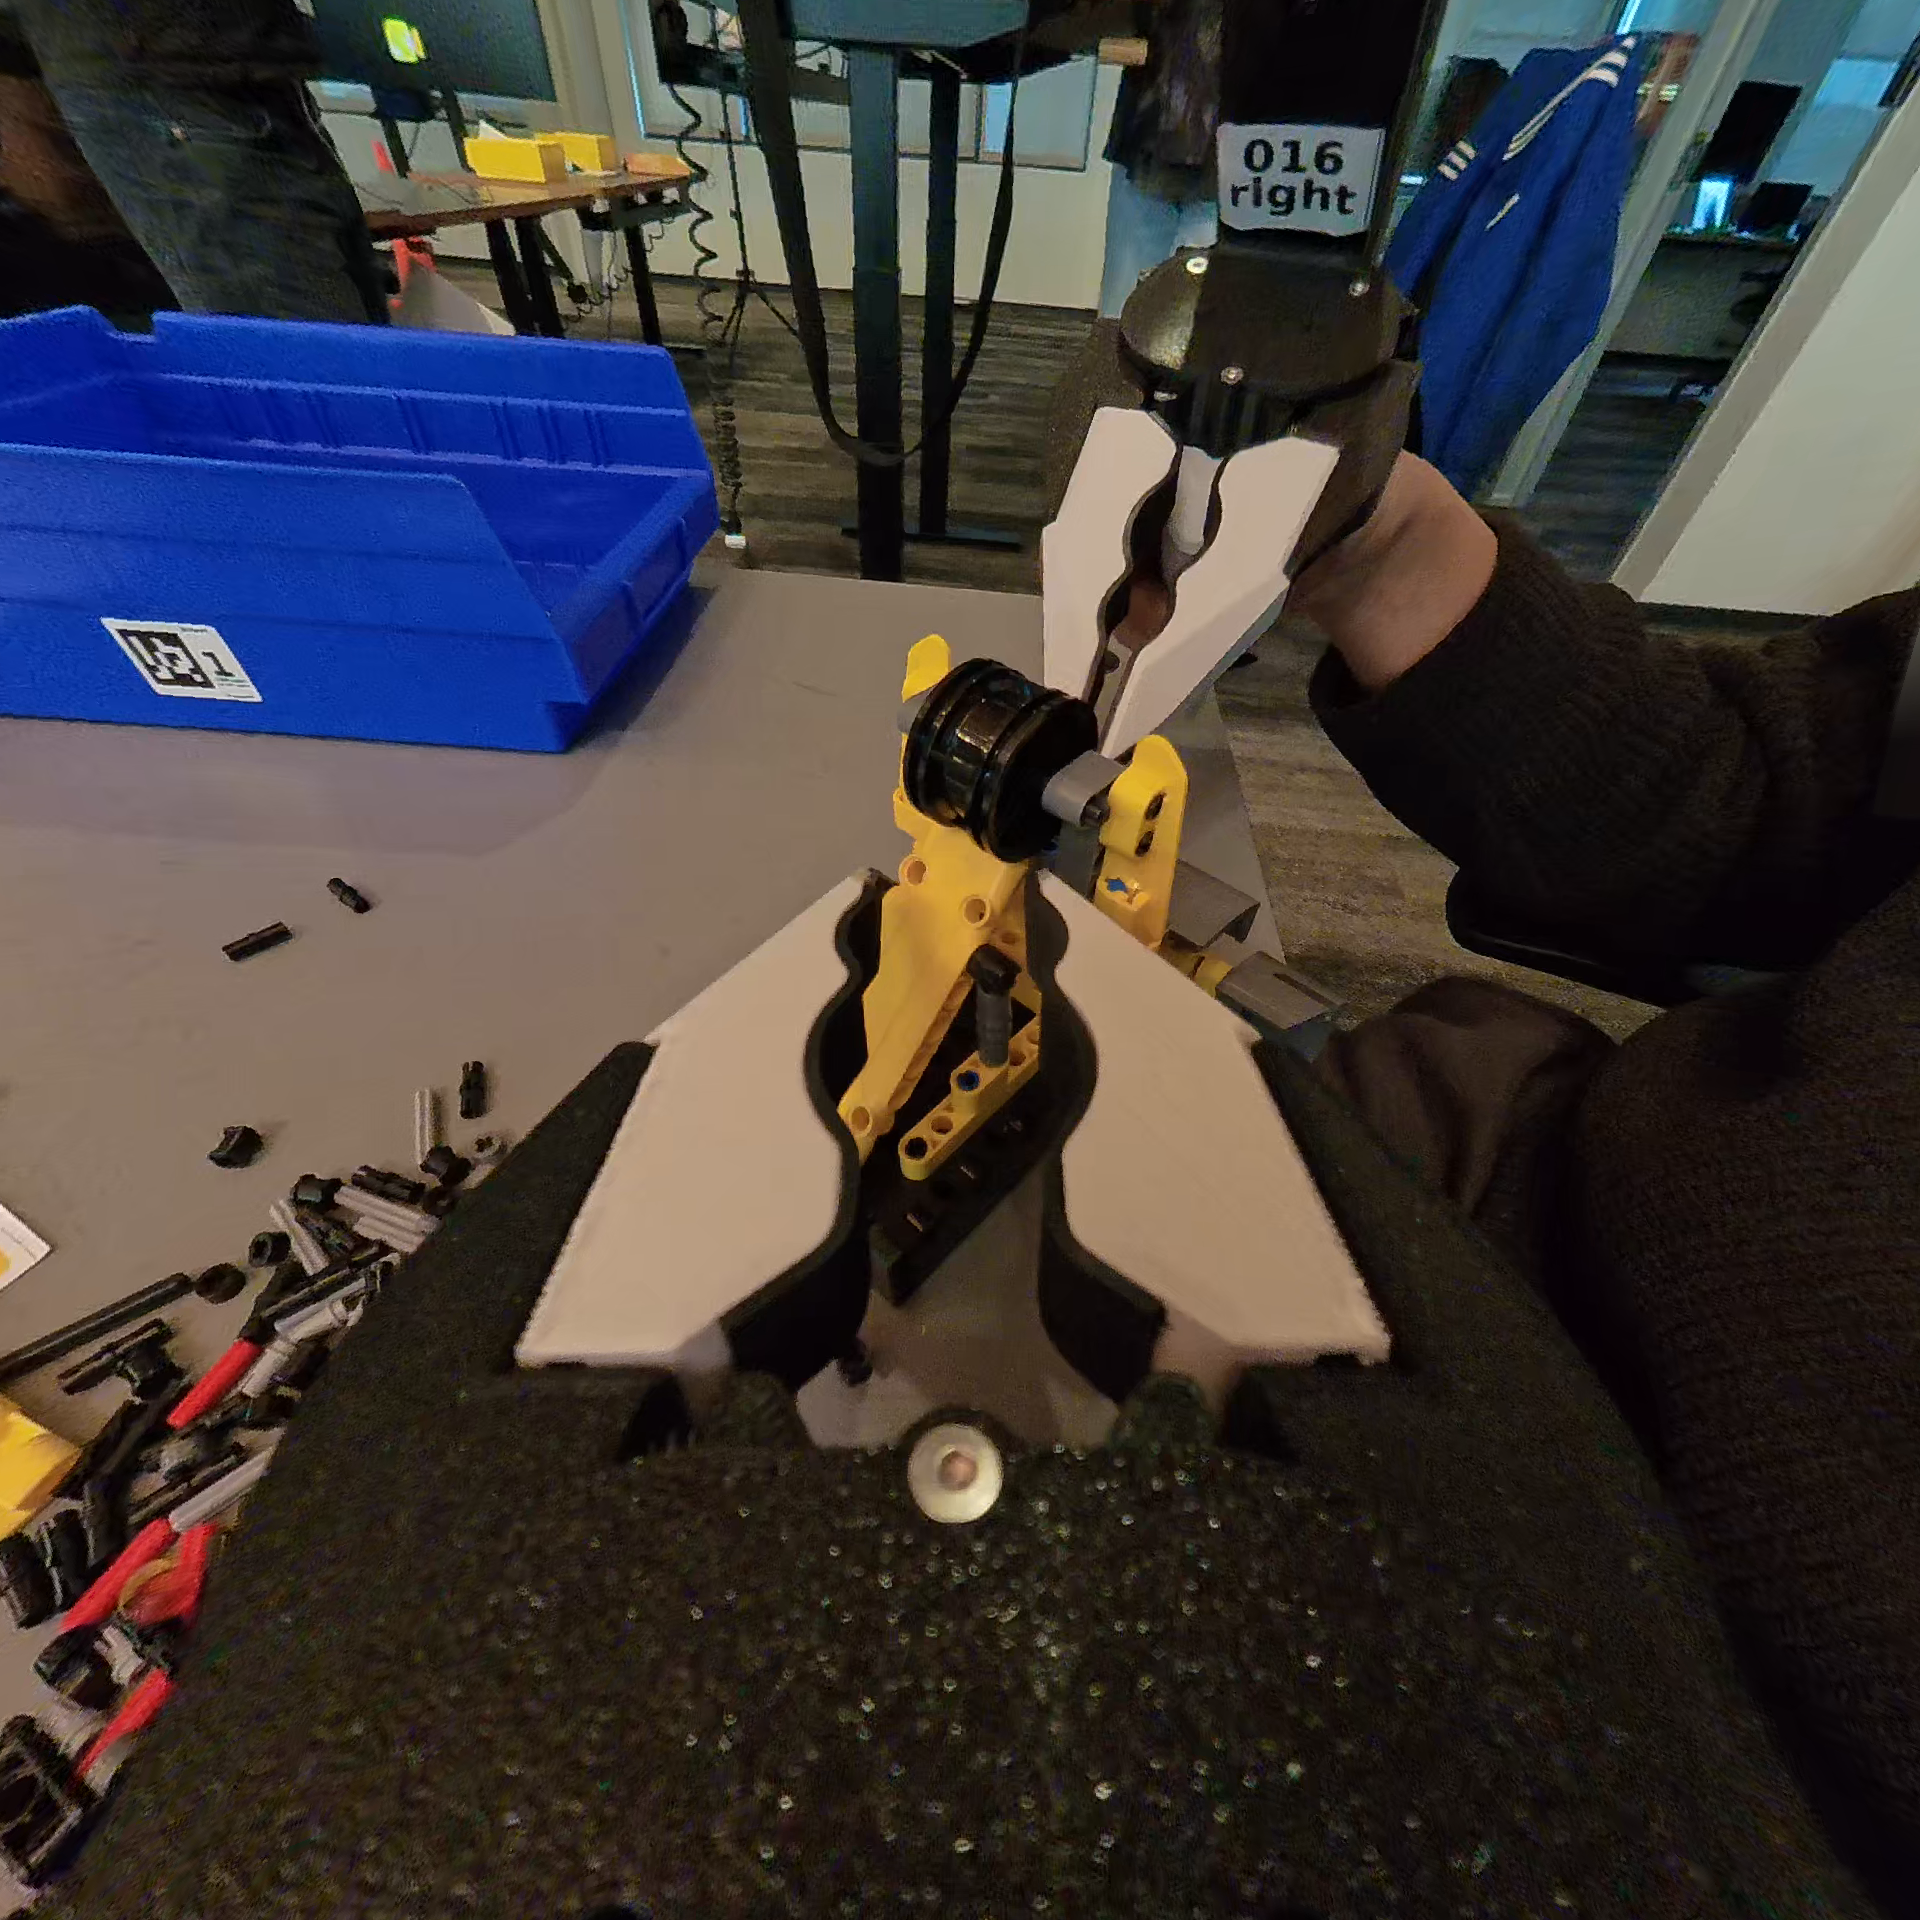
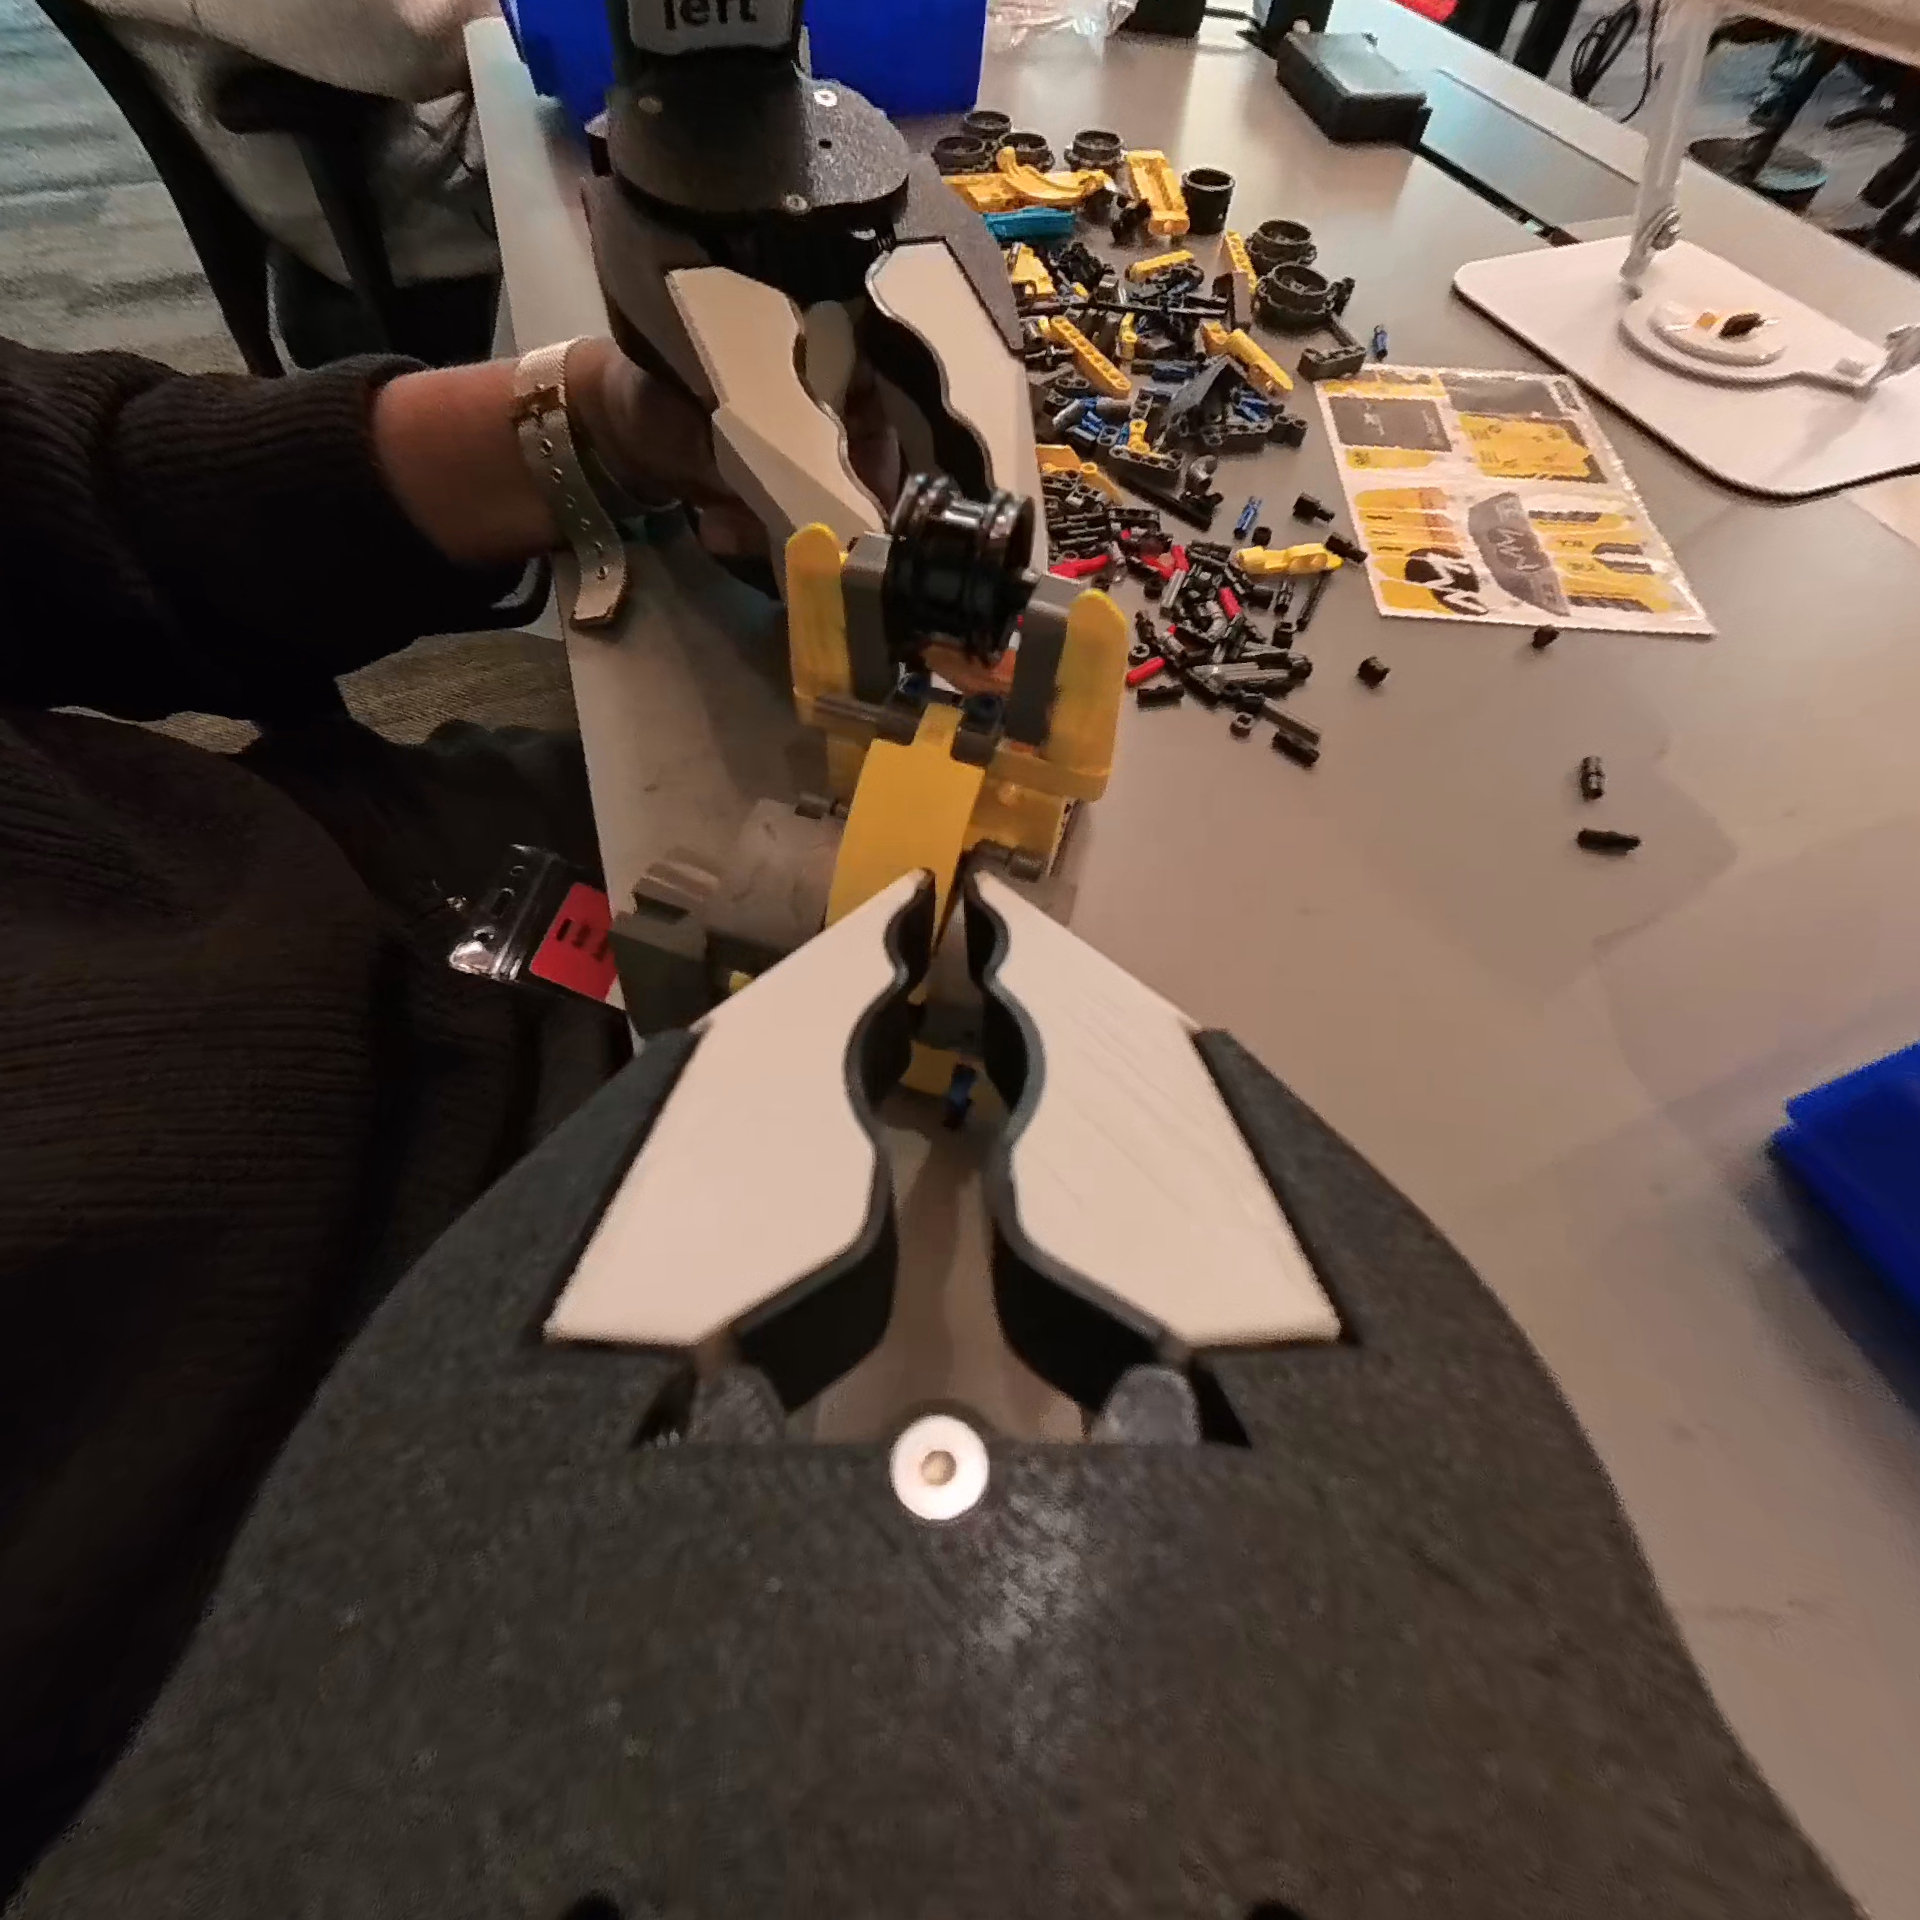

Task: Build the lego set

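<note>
A yellow and grey brick-built model (image 1: 935, 914) with a black wheel hub (image 1: 987, 758) on top stands at the grey table's near edge. My left gripper (image 1: 956, 888) is shut on the model's yellow frame just below the hub. My right gripper (image 1: 1101, 717) comes down from behind, its tips beside the hub. In the right wrist view my right gripper (image 2: 948, 883) is shut on the model's curved yellow panel (image 2: 914, 800). The left gripper (image 2: 935, 509) shows beyond, its tips behind the hub (image 2: 956, 561). A person's hands hold both grippers.
A blue bin (image 1: 312, 540) stands on the grey table (image 1: 520, 883) at the far left. Loose black, grey and red parts (image 1: 208, 1351) lie left of my left gripper. The right wrist view shows a bigger pile (image 2: 1174, 416), a sticker sheet (image 2: 1496, 499) and a white stand base (image 2: 1714, 343). The left gripper's tips are roughly 6 cm from the right gripper's.
</note>
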`<control>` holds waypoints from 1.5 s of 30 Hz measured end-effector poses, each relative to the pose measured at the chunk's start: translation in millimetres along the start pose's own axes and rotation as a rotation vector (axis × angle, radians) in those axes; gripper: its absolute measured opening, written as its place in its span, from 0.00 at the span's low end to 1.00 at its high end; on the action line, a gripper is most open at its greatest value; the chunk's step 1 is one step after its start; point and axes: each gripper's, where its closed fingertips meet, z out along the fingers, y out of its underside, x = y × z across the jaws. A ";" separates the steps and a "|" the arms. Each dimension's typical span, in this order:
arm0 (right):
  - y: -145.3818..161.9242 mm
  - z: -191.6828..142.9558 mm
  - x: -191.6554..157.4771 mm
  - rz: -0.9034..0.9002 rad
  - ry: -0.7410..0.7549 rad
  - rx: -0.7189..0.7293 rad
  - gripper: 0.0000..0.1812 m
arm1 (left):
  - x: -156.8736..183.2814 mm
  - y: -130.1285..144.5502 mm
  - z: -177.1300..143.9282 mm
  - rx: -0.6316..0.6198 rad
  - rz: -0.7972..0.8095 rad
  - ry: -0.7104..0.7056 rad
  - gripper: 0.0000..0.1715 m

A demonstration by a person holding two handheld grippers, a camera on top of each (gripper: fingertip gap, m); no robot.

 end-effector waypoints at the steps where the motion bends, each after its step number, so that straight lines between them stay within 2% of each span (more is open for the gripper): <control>1: -1.5 0.2 0.4 -0.010 0.009 0.005 0.03 | -0.2 -0.3 -0.4 0.003 0.002 -0.003 0.15; 8: -16.7 -2.1 3.2 -0.052 0.074 0.057 0.04 | -4.3 -3.1 -3.7 0.026 0.019 -0.038 0.15; 11: -23.4 -2.0 4.1 -0.060 0.108 0.073 0.08 | -4.6 -3.5 -4.0 0.030 0.027 -0.046 0.15; 18: -8.3 14.6 -5.3 -0.078 0.121 -0.067 0.17 | -6.5 -3.8 -4.3 0.033 0.030 -0.062 0.15; 25: -3.4 22.1 -6.2 -0.012 0.120 -0.091 0.15 | -10.9 -6.2 -7.6 0.049 0.060 -0.120 0.16; 31: -4.9 16.0 -7.4 0.067 0.083 -0.034 0.14 | -22.2 -26.9 -36.8 0.188 0.018 -0.246 0.16; 34: -4.7 15.3 -7.6 0.083 0.074 -0.026 0.14 | -7.0 -45.7 -44.9 0.238 -0.029 -0.229 0.16; 37: -4.5 14.6 -8.0 0.095 0.075 -0.013 0.14 | 10.9 -42.0 -30.5 0.132 -0.008 -0.307 0.23; 38: -4.5 14.5 -8.1 0.099 0.075 -0.007 0.14 | 13.4 -35.1 -25.2 0.091 0.016 -0.380 0.26; 41: -4.3 15.5 -7.9 0.110 0.071 -0.002 0.14 | 28.6 -6.9 -7.1 -0.030 0.119 -0.512 0.27; 45: -3.8 18.3 -7.6 0.109 0.087 -0.017 0.14 | 20.1 -0.2 -3.6 -0.062 0.159 -0.708 0.29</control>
